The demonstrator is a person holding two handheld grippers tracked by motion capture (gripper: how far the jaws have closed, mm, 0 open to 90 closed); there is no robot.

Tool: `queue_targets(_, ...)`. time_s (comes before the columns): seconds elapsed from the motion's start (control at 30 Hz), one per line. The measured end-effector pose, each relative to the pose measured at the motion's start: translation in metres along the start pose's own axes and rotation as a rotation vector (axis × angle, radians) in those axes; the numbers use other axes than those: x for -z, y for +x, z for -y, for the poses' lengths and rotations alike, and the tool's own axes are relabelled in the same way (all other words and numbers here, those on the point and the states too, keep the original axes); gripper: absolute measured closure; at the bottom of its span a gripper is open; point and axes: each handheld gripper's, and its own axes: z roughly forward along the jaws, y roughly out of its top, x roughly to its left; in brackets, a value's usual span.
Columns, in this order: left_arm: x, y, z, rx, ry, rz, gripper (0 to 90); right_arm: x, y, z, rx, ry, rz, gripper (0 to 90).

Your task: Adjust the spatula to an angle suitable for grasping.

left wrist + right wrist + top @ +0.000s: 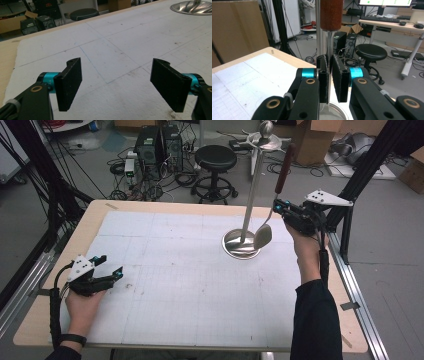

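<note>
Right gripper (276,208) held up at the table's far right, jaws pinched on the thin steel neck of a long spoon with a dark red-brown wooden handle (283,170); handle points up, steel bowl (263,236) hangs low, just over the round base (240,249) of a polished steel utensil stand (254,187). In the right gripper view the black pads (323,77) press on the flat shank with the wooden grip (331,14) rising above them and the stand's pole right behind. The step in hand looks like carrying the spoon at the stand, either to hang it or having just lifted it off; which one I cannot tell. If hanging, the next move calls for raising the spoon toward the arms at the stand's top (265,141) and meeting a hook squarely, without knocking the pole. Left gripper (106,265) rests low at the near left, jaws spread wide, nothing between them, bare pads (70,82) over the mat. Surface: white gridded mat (165,285), scuffed, on a pale wooden tabletop (95,217). Room: grey floor, black round stool (215,159), computer towers (159,145) with loose cables, cardboard boxes (312,137), black frame struts (367,165).
</note>
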Motion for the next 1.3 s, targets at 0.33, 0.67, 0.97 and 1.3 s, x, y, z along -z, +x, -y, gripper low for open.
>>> queue_targets(0.33, 0.000, 0.000, 0.000, 0.000, 0.000, 0.000, 26.0, -0.003, 0.003, -0.004, 0.008, 0.004, 0.001, 84.3)
queue_targets(0.67, 0.000, 0.000, 0.000, -0.001, 0.000, 0.000, 26.0, -0.008, 0.006, -0.003, 0.008, 0.024, 0.000, 84.3)
queue_targets(0.97, 0.000, 0.000, 0.000, 0.000, 0.001, 0.000, 26.0, -0.011, 0.008, -0.004, 0.008, 0.030, 0.000, 84.3)
queue_targets(1.3, 0.000, 0.000, 0.000, -0.004, 0.002, 0.001, 26.0, -0.016, 0.009, -0.005, 0.012, 0.045, 0.002, 84.3)
